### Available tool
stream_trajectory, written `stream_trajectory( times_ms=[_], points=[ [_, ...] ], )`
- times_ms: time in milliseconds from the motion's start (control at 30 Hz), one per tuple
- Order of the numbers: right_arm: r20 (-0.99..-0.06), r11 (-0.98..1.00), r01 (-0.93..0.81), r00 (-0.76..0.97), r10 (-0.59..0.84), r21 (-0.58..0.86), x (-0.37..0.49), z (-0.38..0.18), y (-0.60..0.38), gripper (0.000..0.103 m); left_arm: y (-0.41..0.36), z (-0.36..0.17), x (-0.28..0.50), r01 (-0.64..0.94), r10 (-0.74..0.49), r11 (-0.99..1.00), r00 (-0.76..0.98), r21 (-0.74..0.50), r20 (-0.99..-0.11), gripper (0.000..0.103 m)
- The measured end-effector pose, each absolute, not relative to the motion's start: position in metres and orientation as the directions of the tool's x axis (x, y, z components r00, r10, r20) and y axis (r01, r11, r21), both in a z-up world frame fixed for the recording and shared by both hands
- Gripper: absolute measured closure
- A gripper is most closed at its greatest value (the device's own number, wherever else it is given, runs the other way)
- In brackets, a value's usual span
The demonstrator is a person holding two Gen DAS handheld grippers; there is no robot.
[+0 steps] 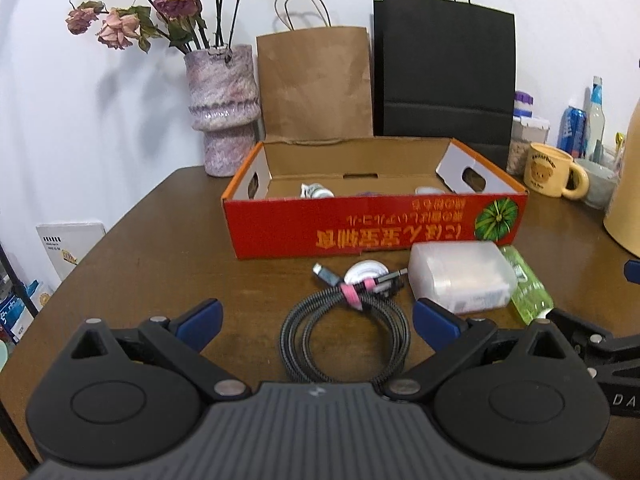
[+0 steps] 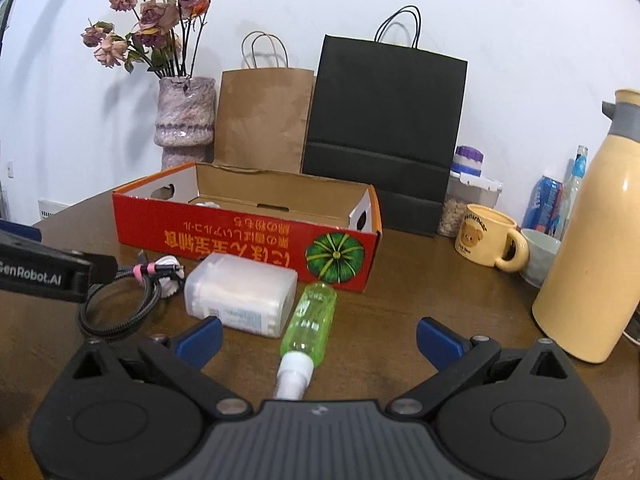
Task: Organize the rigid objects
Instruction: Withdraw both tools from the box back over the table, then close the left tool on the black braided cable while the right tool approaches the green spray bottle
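Note:
A red cardboard box (image 1: 372, 228) (image 2: 240, 240) stands open on the brown table and holds a few small white items. In front of it lie a coiled braided cable (image 1: 344, 340) (image 2: 116, 304) with a pink tie, a small white round thing (image 1: 366, 272), a translucent white plastic case (image 1: 460, 276) (image 2: 240, 292) and a green spray bottle (image 1: 528, 288) (image 2: 308, 320). My left gripper (image 1: 318, 322) is open, with the cable coil between its fingers. My right gripper (image 2: 318, 338) is open, with the green bottle lying between its fingers.
A vase of dried roses (image 1: 222, 108), a brown paper bag (image 1: 316, 84) and a black bag (image 1: 444, 68) stand behind the box. A bear mug (image 2: 488, 240), a small bowl (image 2: 540, 252), jars, cans and a tall cream thermos (image 2: 588, 248) crowd the right.

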State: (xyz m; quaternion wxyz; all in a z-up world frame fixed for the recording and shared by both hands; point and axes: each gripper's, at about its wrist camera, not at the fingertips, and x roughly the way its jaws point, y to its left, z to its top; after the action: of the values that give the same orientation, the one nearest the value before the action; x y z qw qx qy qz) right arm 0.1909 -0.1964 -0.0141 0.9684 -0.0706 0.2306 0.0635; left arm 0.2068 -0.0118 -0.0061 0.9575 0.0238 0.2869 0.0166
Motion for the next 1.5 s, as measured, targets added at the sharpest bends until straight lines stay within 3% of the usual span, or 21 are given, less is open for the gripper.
stream_trajectory(
  times_ms=[500,867,1500],
  points=[
    [-0.48,0.987,-0.133,0.874,0.072,-0.093,0.18,-0.022,-0.202,0.0,-0.023,-0.023,0.199,0.034,0.022,0.996,0.797,0.081,-0.603,0.0],
    [-0.503,0.989,-0.119,0.862,0.057,-0.092,0.189,-0.027,-0.202,0.0,-0.022,-0.04,0.235,0.027,0.031,0.997,0.733,0.074,-0.68,0.0],
    [-0.529,0.992,-0.093,0.848,0.036,-0.081,0.217,-0.035,-0.2,0.0,-0.019,-0.051,0.268,-0.015,0.054,0.998,0.701,0.061,-0.711,0.001]
  ],
)
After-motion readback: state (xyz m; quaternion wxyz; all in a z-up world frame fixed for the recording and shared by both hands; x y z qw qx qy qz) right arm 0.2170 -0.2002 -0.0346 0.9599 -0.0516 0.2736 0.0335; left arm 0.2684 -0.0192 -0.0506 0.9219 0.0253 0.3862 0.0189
